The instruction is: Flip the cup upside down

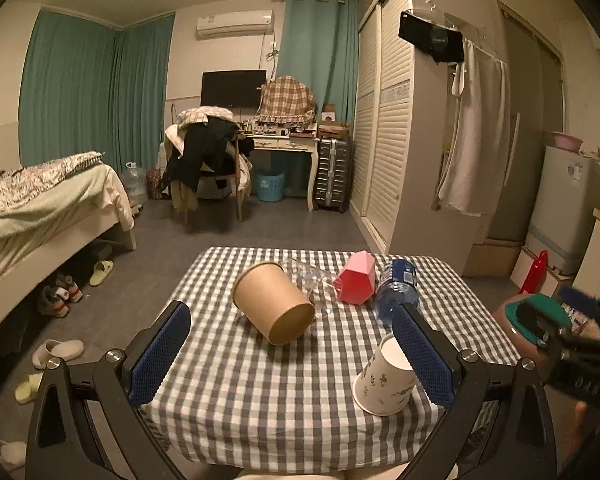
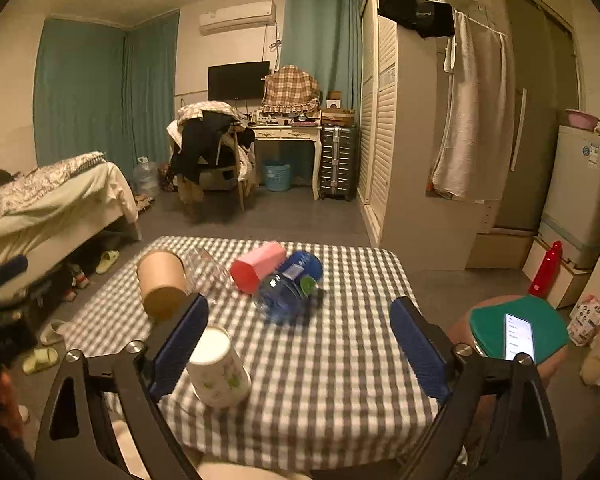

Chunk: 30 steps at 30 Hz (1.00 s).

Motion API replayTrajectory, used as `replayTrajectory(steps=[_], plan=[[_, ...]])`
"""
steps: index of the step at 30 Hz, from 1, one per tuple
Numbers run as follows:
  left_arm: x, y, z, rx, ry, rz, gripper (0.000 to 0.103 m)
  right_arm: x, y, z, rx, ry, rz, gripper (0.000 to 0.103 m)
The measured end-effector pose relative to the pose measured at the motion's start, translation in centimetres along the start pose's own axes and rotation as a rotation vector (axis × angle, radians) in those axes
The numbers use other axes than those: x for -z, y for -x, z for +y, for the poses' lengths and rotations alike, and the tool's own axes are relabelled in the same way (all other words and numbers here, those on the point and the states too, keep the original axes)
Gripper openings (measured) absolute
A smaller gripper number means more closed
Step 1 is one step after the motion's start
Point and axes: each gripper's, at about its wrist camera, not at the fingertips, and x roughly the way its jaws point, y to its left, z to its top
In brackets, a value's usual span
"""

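the white paper cup (image 1: 384,380) with green leaf print stood upside down, slightly tilted, on the checked worktop (image 1: 260,380) near its near right corner in the left wrist view. its wide rim was down on the cloth and its white base faced up. in the right wrist view the same cup (image 2: 219,372) sat at the near left, just beside the left pad of the right tongs (image 2: 300,344).

the left tongs (image 1: 292,356) were released, their blue pads spread wide, nothing between them. the right pad partly covered the cup's upper edge in that view; whether it touched the cup could not be told. the right tongs were likewise spread and grasped nothing.

farther out on the worktop a brown paper tub (image 1: 274,304) lay on its side, open mouth toward the far end. right of it lay a crumpled clear plastic cup (image 1: 308,280), a pink faceted container (image 1: 356,282) on its side, and a blue water bottle (image 1: 396,286), also lying down, touching the pink one.

to the right of the worktop a green-topped stool (image 2: 496,328) carried a lit phone (image 2: 520,336).
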Motion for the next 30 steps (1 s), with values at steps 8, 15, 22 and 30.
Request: replayTrajectory(steps=[8,15,22,30], plan=[[1.3,-0.7,-0.7,-0.041,-0.034,0.009,0.103,2.4,-1.3,-1.3,0.0,-0.035,0.067,0.099],[1.7,-0.9,-1.0,-0.036,-0.038,0.025,0.103,2.4,-1.4,-1.3,0.0,-0.033,0.066,0.102],[1.7,-0.8,-1.1,-0.019,-0.038,0.03,0.103,2.2,-1.6,-0.8,0.004,-0.02,0.065,0.103],[1.4,-0.8,-0.8,-0.013,-0.036,0.037,0.103,1.9,-1.6,-0.7,-0.001,-0.025,0.065,0.103]])
